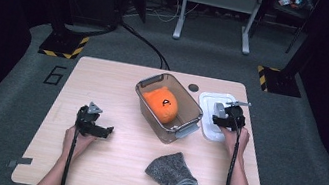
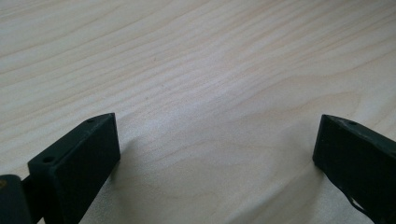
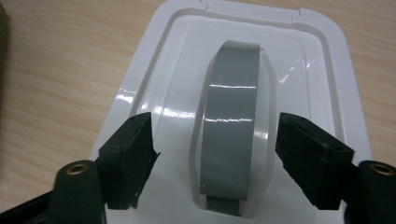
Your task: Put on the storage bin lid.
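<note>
The right gripper [image 3: 212, 156] is hanging over the white lid [image 3: 322, 93], which is lying flat on the table [image 1: 103, 82] just right of the clear bin [image 1: 143, 98], and its jaws are standing on either side of the lid's grey handle [image 3: 231, 121], partly open and not yet pressing on it. The lid is looking like thin moulded plastic: light, fairly stiff, glossy and likely slippery on its flat faces, so the raised handle strip is the sensible place to take hold, pinched across its width near the middle so the lid is lifting level. The left gripper [image 2: 215, 154] is resting low over bare wood well to the left, jaws wide and holding nothing. An orange toy [image 1: 160, 103] is sitting inside the bin, and a grey cloth [image 1: 171, 173] is lying near the front edge.
</note>
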Demonstrator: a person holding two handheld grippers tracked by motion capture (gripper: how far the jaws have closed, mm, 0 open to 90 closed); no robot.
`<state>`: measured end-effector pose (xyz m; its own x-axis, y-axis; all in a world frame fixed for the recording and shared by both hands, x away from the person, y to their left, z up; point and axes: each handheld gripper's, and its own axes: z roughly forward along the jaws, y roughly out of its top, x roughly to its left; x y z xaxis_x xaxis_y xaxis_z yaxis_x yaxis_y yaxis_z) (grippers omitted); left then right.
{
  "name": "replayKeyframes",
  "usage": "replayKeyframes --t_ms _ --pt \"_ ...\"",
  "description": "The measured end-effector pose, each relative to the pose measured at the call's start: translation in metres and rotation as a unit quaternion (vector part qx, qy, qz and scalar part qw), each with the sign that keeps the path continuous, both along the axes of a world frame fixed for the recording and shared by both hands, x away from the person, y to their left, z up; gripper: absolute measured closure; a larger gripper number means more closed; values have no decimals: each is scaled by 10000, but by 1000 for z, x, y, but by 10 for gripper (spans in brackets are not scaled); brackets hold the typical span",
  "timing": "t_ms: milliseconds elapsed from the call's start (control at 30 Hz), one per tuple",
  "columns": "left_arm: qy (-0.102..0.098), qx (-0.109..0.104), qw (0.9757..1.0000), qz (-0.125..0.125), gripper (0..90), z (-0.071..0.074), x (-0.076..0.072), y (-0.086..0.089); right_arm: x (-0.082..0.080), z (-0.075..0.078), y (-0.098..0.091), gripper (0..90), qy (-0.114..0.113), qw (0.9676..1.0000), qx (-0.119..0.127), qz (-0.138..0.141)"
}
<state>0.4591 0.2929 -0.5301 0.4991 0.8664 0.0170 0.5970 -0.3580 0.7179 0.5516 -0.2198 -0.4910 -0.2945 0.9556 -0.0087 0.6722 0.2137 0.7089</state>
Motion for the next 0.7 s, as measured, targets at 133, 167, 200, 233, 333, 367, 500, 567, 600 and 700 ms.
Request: replayKeyframes --t_ms 133,167,200,233,333,367,500,567,600,700 --pt "-1 3 10000 -3 4 0 0 0 4 -7 0 451 1 9999 -34 -145" --pt "0 2 10000 -1 5 0 0 0 5 -9 -1 467 -13 9998 -10 -183" --pt "-3 2 10000 1 5 0 0 0 6 -11 -1 492 15 9998 3 -200" --pt "-1 3 10000 -2 5 0 0 0 7 -12 -1 536 -24 9997 24 -260" --pt "0 3 10000 -2 5 0 0 0 8 -15 -3 614 17 9996 144 -253" --pt "0 4 10000 -2 5 0 0 0 9 -15 -3 646 7 9995 171 -247" --pt "-1 5 10000 -2 5 0 0 0 8 -15 -2 661 -28 9995 148 -260" --pt "-2 0 10000 0 5 0 0 0 8 -15 -3 663 -33 9994 194 -280" --pt "-2 3 10000 -1 5 0 0 0 8 -15 -3 664 -21 9994 209 -263" --pt "-1 4 10000 -3 5 0 0 0 7 -13 -5 665 23 9992 333 -240"
